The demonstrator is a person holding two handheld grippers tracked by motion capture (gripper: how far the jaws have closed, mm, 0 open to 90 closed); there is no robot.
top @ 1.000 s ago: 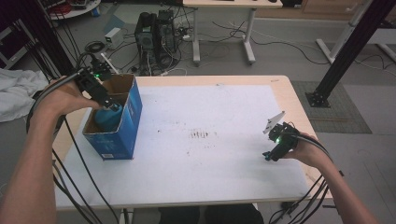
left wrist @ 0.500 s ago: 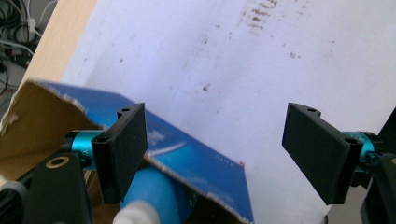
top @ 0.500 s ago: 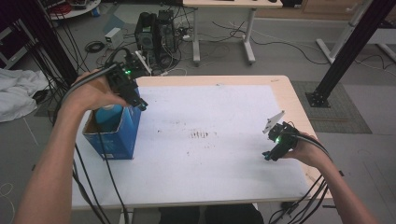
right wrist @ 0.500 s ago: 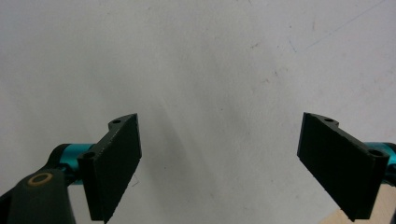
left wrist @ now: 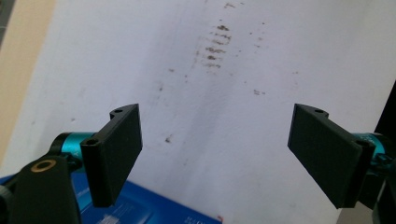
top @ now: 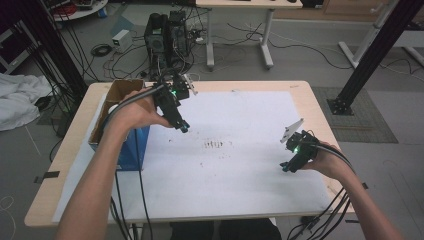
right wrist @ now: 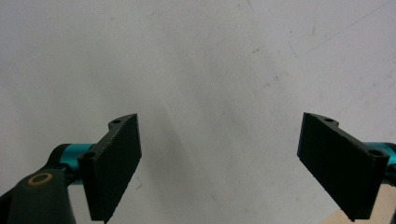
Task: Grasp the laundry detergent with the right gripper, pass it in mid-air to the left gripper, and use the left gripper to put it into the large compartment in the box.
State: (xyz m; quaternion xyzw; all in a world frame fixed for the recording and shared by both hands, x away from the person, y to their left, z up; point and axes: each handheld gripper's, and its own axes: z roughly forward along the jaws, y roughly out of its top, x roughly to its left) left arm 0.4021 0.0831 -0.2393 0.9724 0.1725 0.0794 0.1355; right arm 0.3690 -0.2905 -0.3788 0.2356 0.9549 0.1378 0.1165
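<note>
My left gripper (top: 182, 127) hangs over the white sheet (top: 235, 165) just right of the open blue cardboard box (top: 131, 150), tilted down. In the left gripper view its jaws stand wide apart with nothing between them (left wrist: 217, 154), and a corner of the blue box (left wrist: 140, 212) shows below. My right gripper (top: 286, 168) rests low over the sheet near the table's right side. Its jaws are also wide apart and empty (right wrist: 219, 163), looking at bare white sheet (right wrist: 210, 70).
Brown smudges (top: 215, 145) mark the middle of the sheet. The wooden table edge (top: 320, 115) borders the sheet on the right. Cables trail from both grippers off the front edge. Computer towers (top: 165, 30) and cables lie on the floor behind.
My left gripper has lifted out of the blue box and swung right, over the sheet. The right gripper has stayed where it was.
</note>
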